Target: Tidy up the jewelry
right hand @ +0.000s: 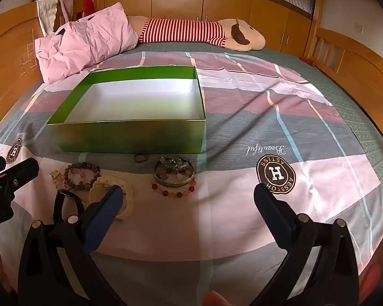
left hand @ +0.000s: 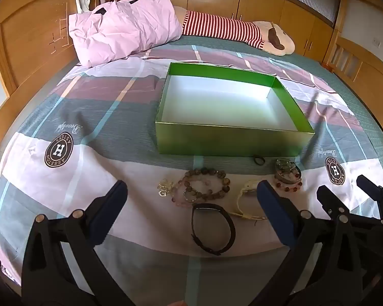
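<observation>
An open green box [left hand: 224, 142] [right hand: 130, 135] with a white, bare inside sits on the bed. In front of it lies jewelry: brown bead bracelets [left hand: 204, 186] [right hand: 81, 176], a black band [left hand: 213, 229], a cream bracelet [left hand: 245, 201] [right hand: 115, 199], a small dark ring [left hand: 259, 159] [right hand: 140, 157] and a silver bangle with an orange bead bracelet [left hand: 288, 176] [right hand: 173, 176]. My left gripper [left hand: 191, 193] hovers open over the black band. My right gripper [right hand: 189, 195] hangs open over bare sheet, right of the pile. Neither holds anything.
A pink pillow [left hand: 125, 25] and a striped plush toy [left hand: 229, 29] lie at the far side of the bed. Wooden bed frames and cabinets surround it. The checked sheet [right hand: 280, 127] to the right of the box is bare.
</observation>
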Available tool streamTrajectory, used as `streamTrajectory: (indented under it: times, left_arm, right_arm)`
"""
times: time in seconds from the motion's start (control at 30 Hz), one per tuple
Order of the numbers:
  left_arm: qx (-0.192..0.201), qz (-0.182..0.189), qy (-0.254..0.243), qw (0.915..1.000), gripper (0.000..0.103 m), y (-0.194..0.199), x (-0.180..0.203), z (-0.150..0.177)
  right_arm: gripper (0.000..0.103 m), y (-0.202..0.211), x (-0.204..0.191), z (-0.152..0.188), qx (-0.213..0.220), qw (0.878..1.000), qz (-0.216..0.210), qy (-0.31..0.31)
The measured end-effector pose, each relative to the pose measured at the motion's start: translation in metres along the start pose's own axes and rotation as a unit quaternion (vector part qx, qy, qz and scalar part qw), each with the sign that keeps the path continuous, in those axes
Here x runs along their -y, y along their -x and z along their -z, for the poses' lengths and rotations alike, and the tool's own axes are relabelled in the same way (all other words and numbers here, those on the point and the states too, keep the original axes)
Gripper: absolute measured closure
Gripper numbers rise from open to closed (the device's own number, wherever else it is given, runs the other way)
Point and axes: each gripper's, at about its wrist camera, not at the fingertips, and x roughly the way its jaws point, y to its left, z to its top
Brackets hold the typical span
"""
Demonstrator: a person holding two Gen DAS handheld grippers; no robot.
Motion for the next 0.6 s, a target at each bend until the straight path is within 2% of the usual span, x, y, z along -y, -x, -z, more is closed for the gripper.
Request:
streamTrajectory:
  times: [0.33, 0.6]
  left_arm:
    - [-0.001, -0.004, -0.002, 1.0000, 0.002, -0.0021, -0.0011, -0.0005]
    - [-0.001, -0.007, -0.004, 1.0000, 0.002, -0.0029, -0.0003, 0.0019]
  right_arm:
    - [0.001, -0.0038, 0.0064, 0.0000, -0.002, 1.000, 0.001, 0.002]
    - [0.001, 0.0019, -0.0033, -0.0002, 0.002, 1.000, 0.003, 0.002]
